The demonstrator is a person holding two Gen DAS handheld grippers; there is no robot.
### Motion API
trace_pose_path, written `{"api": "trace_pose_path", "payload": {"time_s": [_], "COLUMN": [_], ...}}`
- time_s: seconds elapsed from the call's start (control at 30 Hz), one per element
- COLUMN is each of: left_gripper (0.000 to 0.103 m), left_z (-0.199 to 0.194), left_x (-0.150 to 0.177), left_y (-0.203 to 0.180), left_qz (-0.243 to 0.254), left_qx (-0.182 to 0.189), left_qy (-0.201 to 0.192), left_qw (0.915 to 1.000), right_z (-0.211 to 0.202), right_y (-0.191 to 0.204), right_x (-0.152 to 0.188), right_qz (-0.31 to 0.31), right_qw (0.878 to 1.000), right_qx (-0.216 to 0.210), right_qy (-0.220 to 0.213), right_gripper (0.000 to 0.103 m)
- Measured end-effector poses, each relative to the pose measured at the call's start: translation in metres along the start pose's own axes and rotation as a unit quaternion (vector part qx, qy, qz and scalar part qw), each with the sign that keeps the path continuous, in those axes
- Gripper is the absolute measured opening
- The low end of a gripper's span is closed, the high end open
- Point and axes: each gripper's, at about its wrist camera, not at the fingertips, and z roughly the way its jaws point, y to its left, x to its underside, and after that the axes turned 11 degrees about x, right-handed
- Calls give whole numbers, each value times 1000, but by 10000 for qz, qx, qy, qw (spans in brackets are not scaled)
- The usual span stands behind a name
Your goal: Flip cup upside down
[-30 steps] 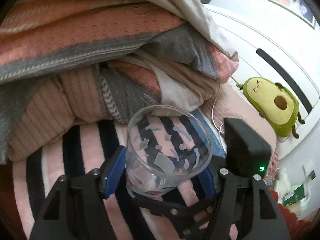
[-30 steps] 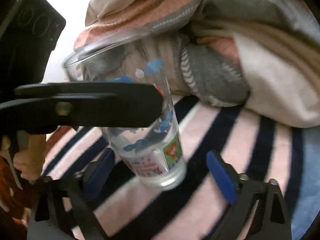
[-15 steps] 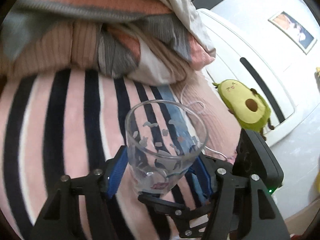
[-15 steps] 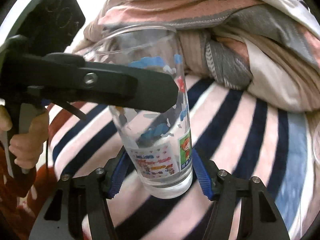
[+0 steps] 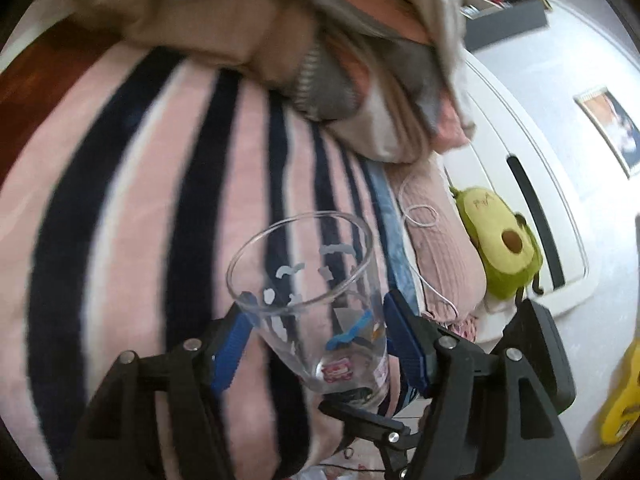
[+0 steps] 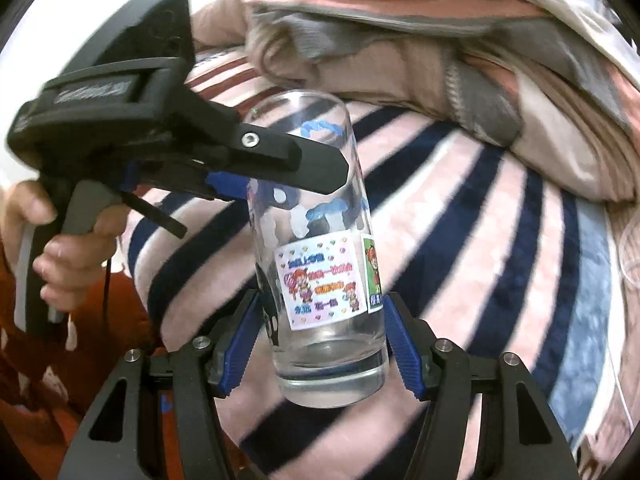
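A clear glass cup point(image 6: 316, 256) with cartoon stickers is held in the air over a pink and navy striped blanket point(image 6: 480, 240), open mouth up and away. My right gripper point(image 6: 318, 340) is shut on the cup near its thick base. My left gripper point(image 5: 316, 336) is shut on the cup point(image 5: 312, 300) higher up; it shows in the right wrist view point(image 6: 280, 184) coming in from the left. In the left wrist view I look into the open rim.
A heap of pink, grey and beige bedding point(image 6: 440, 40) lies at the far end. An avocado plush point(image 5: 500, 244) and a white cable point(image 5: 420, 216) lie to the right by a white cabinet point(image 5: 540, 168). A hand point(image 6: 60, 256) holds the left gripper's handle.
The cup has been lifted off the blanket. My right gripper has closed on its base. Both views have swung as the cup tilts away from the bedding heap.
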Motion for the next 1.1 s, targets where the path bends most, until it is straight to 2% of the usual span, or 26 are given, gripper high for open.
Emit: {"api": "trace_pose_path", "payload": {"time_s": [0.07, 0.17, 0.33, 0.4, 0.5, 0.53, 0.6, 0.7, 0.77, 0.83, 0.9, 1.03, 1.1], "left_gripper": [65, 65, 69, 71, 79, 82, 84, 85, 84, 84, 84, 84, 85], "left_z": [-8, -19, -41, -47, -42, -34, -16, 26, 45, 63, 73, 81, 79], "left_x": [2, 4, 1, -6, -20, -24, -31, -40, -39, -37, -38, -37, -35], "left_y": [11, 16, 3, -11, -43, -56, -75, -91, -92, -85, -78, -61, -55], "left_qz": [-183, -181, 382, 796, 1471, 1732, 2122, 2729, 2961, 3001, 2964, 2844, 2754], "left_qx": [89, 88, -302, -508, -606, -549, -562, -1136, -1211, -1164, -1211, -1475, -1509], "left_qy": [92, 283, 271, 236, 385, 519, 778, 1289, 1568, 1935, 2147, 2380, 2442], "left_qw": [9998, 9994, 9984, 9953, 9865, 9820, 9725, 9466, 9344, 9268, 9227, 9169, 9175], "right_z": [3, 3, 8, 9, 5, 4, -5, -19, -26, -31, -34, -36, -38], "right_y": [9, 14, 5, 3, 2, 0, -1, 0, 4, 8, 10, 6, 0], "right_x": [-1, 4, 7, 7, 9, 10, 17, 29, 35, 40, 42, 40, 37], "right_qz": [-235, -460, -126, -17, 155, 265, 506, 853, 1000, 1088, 1126, 1106, 1155], "right_qw": [9996, 9982, 9984, 9983, 9983, 9983, 9977, 9954, 9939, 9915, 9897, 9873, 9848], "right_qx": [-83, -236, -427, -490, -526, -491, -391, -199, 190, 500, 679, 986, 1157], "right_qy": [-114, -311, -356, -302, -200, -157, -242, -393, -433, -511, -565, -580, -585], "right_gripper": [59, 59, 61, 61, 65, 71, 74, 76, 77, 77, 79, 92, 94]}}
